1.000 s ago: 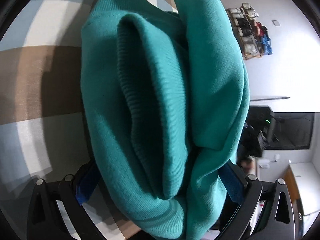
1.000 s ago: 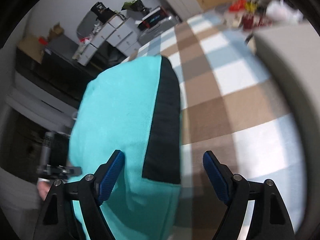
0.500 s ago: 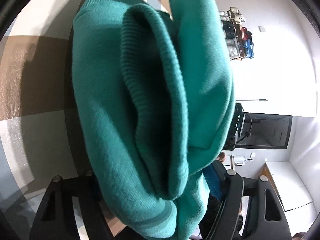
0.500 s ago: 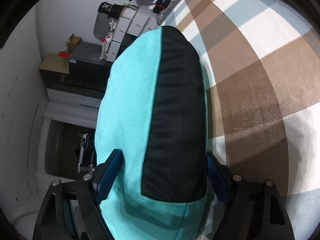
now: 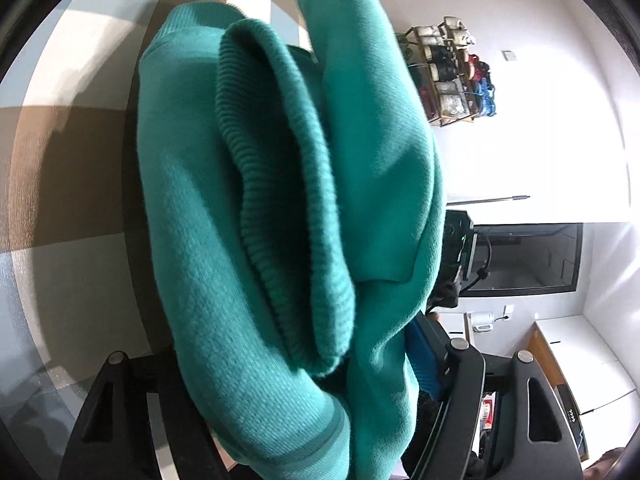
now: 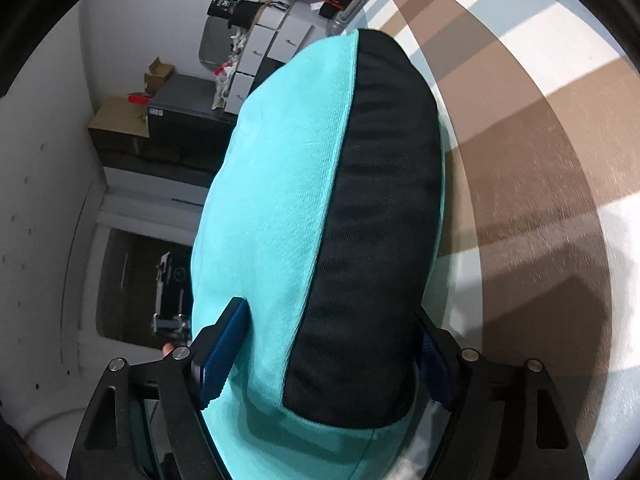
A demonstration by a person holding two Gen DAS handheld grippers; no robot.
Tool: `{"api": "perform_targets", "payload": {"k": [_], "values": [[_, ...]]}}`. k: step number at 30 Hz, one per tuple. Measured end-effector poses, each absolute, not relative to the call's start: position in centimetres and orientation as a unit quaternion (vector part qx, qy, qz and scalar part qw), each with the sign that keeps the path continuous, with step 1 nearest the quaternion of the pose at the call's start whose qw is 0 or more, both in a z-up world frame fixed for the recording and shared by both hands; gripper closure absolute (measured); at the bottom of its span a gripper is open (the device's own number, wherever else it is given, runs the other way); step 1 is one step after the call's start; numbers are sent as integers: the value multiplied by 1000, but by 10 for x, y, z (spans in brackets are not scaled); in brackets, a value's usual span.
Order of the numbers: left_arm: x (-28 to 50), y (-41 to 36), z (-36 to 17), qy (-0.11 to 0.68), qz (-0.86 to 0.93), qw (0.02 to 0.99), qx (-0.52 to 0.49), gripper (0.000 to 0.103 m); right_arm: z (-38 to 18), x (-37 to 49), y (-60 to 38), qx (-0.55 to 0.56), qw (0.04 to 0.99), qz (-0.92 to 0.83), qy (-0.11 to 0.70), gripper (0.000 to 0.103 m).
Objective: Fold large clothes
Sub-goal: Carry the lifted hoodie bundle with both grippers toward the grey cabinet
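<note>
A thick teal sweatshirt fills the left wrist view, with a ribbed edge bunched down its middle. My left gripper is shut on this bundle: its blue right pad presses the cloth, and the left finger is hidden under it. In the right wrist view the sweatshirt looks lighter turquoise with a black panel. My right gripper is shut on that fold, a blue pad against each side. The cloth hangs above the checked table.
A brown, white and pale-blue checked tablecloth lies under both grippers. Off the table stand a shelf rack, a dark screen, white drawers and cardboard boxes.
The left jaws closed in on the bunched cloth and that gripper rose slightly. The right jaws closed onto the turquoise-and-black fold, which now fills the gap between the pads, and the gripper tipped downward.
</note>
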State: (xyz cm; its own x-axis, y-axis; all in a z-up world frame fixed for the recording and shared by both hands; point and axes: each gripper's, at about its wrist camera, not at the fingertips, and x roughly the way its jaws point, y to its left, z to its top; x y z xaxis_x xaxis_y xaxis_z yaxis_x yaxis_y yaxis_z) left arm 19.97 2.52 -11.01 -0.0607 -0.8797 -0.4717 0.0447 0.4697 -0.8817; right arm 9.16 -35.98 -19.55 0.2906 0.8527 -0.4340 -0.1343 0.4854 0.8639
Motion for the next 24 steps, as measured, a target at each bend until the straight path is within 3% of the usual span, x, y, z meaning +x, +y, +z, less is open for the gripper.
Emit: {"api": "perform_targets", "payload": {"k": [4, 12, 24], "values": [[190, 25, -101, 598, -409, 602, -335, 33, -184, 81, -362, 385, 715, 361, 459, 35], [178, 20, -95, 590, -406, 616, -329, 33, -195, 81, -365, 399, 719, 372, 431, 35], [154, 64, -57, 540, -405, 664, -322, 33, -155, 79, -343, 392, 741, 391, 380, 35]]}}
